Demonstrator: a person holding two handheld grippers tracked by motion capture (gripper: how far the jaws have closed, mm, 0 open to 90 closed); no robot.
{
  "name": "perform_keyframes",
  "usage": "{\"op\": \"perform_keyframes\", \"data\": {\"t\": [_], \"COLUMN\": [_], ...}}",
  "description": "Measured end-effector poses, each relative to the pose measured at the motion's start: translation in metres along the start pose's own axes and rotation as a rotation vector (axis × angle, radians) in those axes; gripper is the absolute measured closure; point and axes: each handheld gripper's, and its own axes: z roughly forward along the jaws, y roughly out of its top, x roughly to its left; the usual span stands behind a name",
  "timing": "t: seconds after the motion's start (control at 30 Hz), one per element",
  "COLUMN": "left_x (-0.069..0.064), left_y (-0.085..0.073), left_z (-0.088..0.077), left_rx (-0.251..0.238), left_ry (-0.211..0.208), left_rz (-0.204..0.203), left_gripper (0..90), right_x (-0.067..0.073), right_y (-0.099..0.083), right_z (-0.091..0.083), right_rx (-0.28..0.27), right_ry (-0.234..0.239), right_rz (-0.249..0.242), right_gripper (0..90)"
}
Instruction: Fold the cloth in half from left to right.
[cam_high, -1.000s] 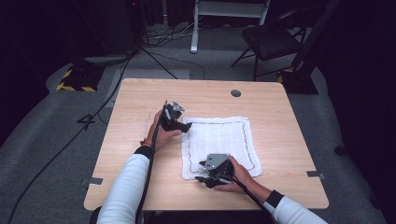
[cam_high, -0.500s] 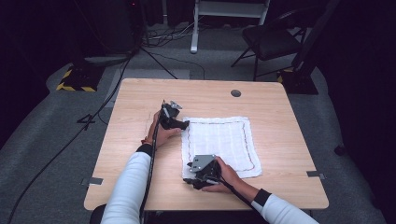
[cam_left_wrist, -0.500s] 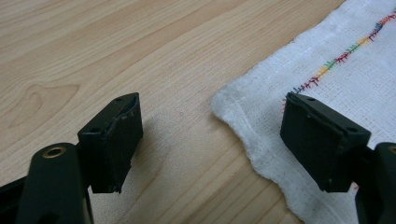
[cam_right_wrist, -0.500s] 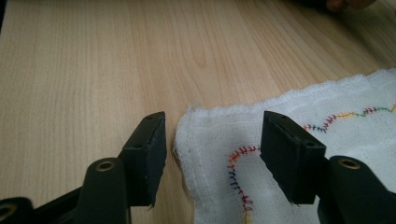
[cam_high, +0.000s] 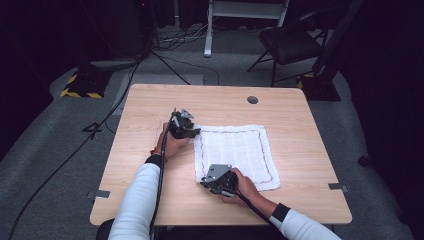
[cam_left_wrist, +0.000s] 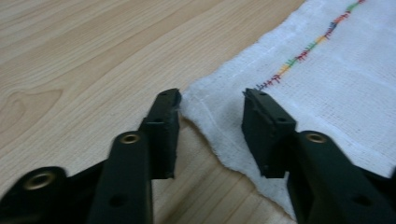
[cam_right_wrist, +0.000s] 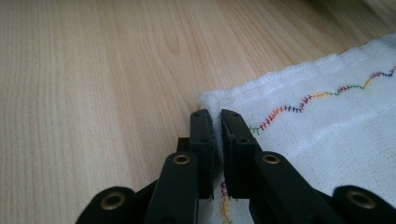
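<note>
A white cloth (cam_high: 235, 150) with a coloured stitched border lies flat on the wooden table (cam_high: 150, 175). My left gripper (cam_high: 195, 132) sits at the cloth's far left corner. In the left gripper view its jaws (cam_left_wrist: 212, 100) stand apart with the corner of the cloth (cam_left_wrist: 327, 79) between them, not pressed; they have just been closing. My right gripper (cam_high: 205, 182) is at the near left corner. In the right gripper view its jaws (cam_right_wrist: 217, 116) have just closed and pinch the edge of the cloth (cam_right_wrist: 327, 130).
A round dark grommet (cam_high: 252, 99) sits in the tabletop at the back right. Beyond the table stand a dark chair (cam_high: 292, 45) and a white stand leg (cam_high: 207, 35), with cables on the floor. Bare wood (cam_right_wrist: 93, 70) surrounds the cloth.
The right gripper edged slightly left along the cloth's near edge to its corner. The left hand stayed at the far left corner.
</note>
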Motion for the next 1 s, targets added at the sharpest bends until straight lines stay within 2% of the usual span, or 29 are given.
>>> {"op": "perform_keyframes", "data": {"t": [0.17,0.27,0.4,0.53,0.73,0.77,0.87,1.0], "left_x": [0.003,0.004,0.005,0.008,0.017,0.019,0.021,0.017], "left_y": [-0.002,-0.002,-0.003,-0.004,-0.007,-0.009,-0.01,-0.005], "left_z": [-0.002,-0.005,-0.008,-0.016,-0.033,-0.035,-0.042,-0.049], "left_rx": [-0.001,0.008,0.022,0.029,-0.005,-0.014,-0.023,-0.045], "left_ry": [-0.044,-0.043,-0.024,0.006,0.018,0.019,0.027,0.04], "left_rz": [-0.02,-0.012,0.013,0.024,0.001,-0.016,-0.016,-0.001], "left_gripper": [76.2,81.2,83.3,85.6,85.9,86.0,86.3,86.6], "right_x": [0.0,0.002,0.002,-0.001,0.002,0.003,0.005,0.005], "right_y": [0.001,0.003,0.008,0.013,0.022,0.023,0.026,0.028], "right_z": [0.0,-0.002,-0.004,-0.006,-0.006,-0.006,-0.007,-0.014], "right_rx": [-0.003,-0.016,-0.029,-0.035,-0.049,-0.051,-0.062,-0.074], "right_ry": [0.001,-0.003,-0.014,-0.017,-0.022,-0.022,-0.022,-0.038], "right_rz": [-0.002,-0.008,-0.032,-0.027,-0.049,-0.052,-0.055,-0.061], "right_gripper": [85.3,85.7,86.0,86.2,86.2,86.2,86.3,86.2]}}
